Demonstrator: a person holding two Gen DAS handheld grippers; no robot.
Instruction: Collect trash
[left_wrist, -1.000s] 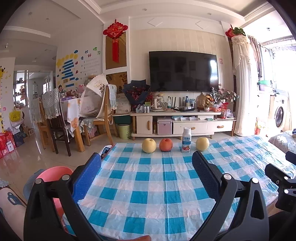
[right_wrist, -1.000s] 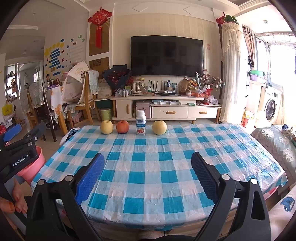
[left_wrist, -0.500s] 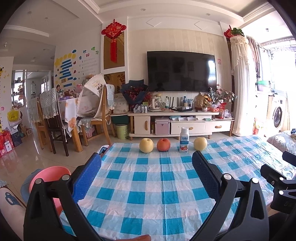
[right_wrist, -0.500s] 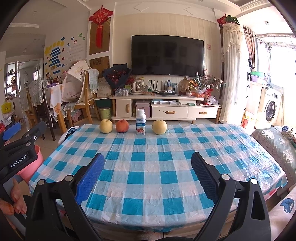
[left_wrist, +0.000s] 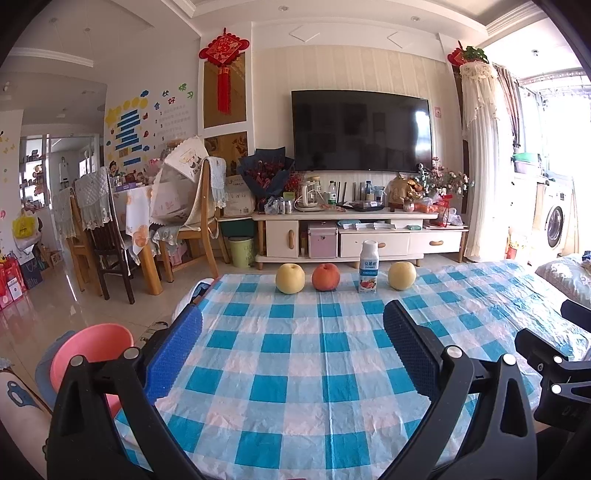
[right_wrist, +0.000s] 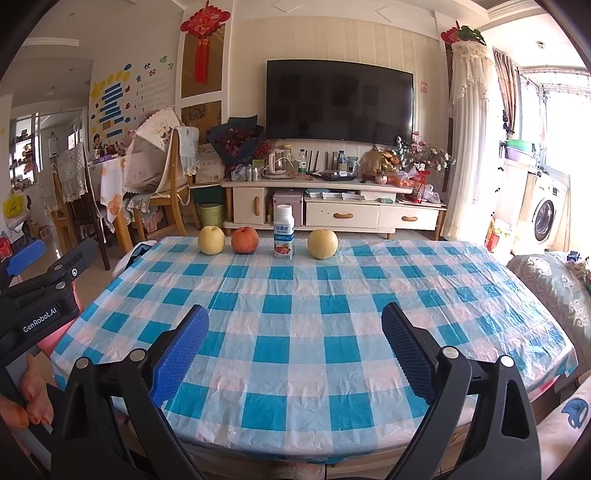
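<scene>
A family living room is showing: wall television (left_wrist: 361, 131) at centre frame, cabinet (left_wrist: 364, 236) beneath, washing machine (left_wrist: 556, 225) far right.

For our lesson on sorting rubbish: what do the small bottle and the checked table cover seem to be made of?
Bottle: probably white plastic, smooth and opaque, with a printed label and a moulded cap.
Table cover: likely thin plastic sheeting, glossy; it shows fine crinkles and sheen where light hits. Coated cloth cannot be ruled out.
</scene>
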